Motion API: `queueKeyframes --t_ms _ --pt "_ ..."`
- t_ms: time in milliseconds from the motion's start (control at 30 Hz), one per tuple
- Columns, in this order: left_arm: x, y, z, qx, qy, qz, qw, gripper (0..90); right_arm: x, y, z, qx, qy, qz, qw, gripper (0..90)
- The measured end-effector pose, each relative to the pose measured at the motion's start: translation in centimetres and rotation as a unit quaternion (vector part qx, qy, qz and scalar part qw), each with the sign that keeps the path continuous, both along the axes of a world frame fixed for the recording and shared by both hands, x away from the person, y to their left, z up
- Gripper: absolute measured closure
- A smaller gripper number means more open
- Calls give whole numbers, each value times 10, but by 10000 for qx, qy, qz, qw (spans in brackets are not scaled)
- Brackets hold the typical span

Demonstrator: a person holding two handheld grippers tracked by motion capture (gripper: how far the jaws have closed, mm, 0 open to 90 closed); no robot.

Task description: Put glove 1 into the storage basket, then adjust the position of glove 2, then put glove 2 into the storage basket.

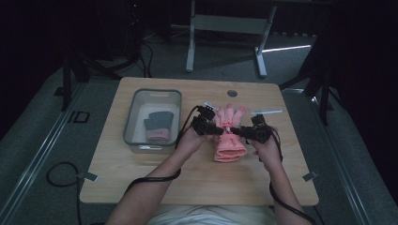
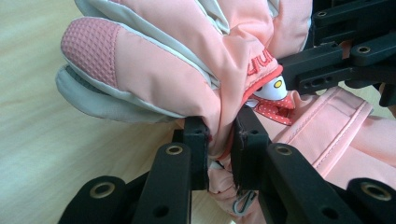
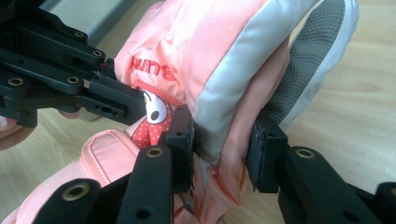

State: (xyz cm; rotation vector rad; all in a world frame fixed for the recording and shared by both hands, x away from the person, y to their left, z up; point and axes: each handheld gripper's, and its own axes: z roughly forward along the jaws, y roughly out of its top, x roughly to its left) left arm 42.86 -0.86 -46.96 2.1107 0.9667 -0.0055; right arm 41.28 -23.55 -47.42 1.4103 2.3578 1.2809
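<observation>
Glove [image 1: 229,136], pink with grey trim, held between both grippers over the middle of the table [image 1: 141,173], fingers pointing away from the person, cuff hanging toward them. Left of it, bin [image 1: 174,112] with a folded grey and pink glove pair [image 1: 157,127] inside. Left gripper [image 1: 217,130] pinching a fold of pink fabric at the glove's left edge, jaws nearly together on it; seen close in the left gripper view [image 2: 219,144], with the glove's fingers rising above the jaws. Right gripper [image 1: 238,132] clamped on the glove's right edge, jaws set wider around a thicker bunch of pink and grey fabric [image 3: 219,144]. Cartoon patch [image 3: 152,109] between the two grips.
</observation>
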Motion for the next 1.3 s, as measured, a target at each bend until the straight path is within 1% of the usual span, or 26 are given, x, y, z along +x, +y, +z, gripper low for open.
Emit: queueKeyframes --t_ms 100,267,467,600,700,733,900,933,967,1000,1100,1133,1233,1300 --pt "0 6 10 35 -83 2 10000 781 0 5 8 67 -62 38 10000 658" --pt "1 19 26 82 -204 30 9998 781 3 16 21 85 -179 106 9997 658" --pt "2 37 42 100 -261 106 9996 782 8 34 38 103 -277 189 9994 658" --pt "2 49 49 152 -290 146 9994 783 12 45 45 138 -281 298 9991 658" --pt "2 57 52 153 -277 172 9994 783 14 52 47 168 -282 356 9988 659" --pt "2 57 52 153 -277 172 9994 783 14 52 47 168 -282 356 9988 659" --pt "2 72 60 189 -288 280 9990 783 18 67 53 181 -302 452 9984 659" --pt "2 72 60 189 -288 280 9990 784 18 67 53 181 -302 452 9984 659" --pt "2 80 65 211 -298 337 9988 784 19 71 55 181 -315 453 9983 659" --pt "2 84 67 214 -293 364 9987 786 21 79 59 193 -318 494 9981 659" --pt "2 94 74 285 -355 437 9980 787 25 91 63 217 -350 557 9976 659" --pt "2 99 76 258 -351 474 9979 787 26 95 65 225 -361 587 9974 659" --pt "2 114 82 281 -379 570 9973 787 30 108 71 229 -398 685 9966 659" --pt "2 123 85 346 -424 635 9965 787 34 118 74 253 -395 746 9961 659"
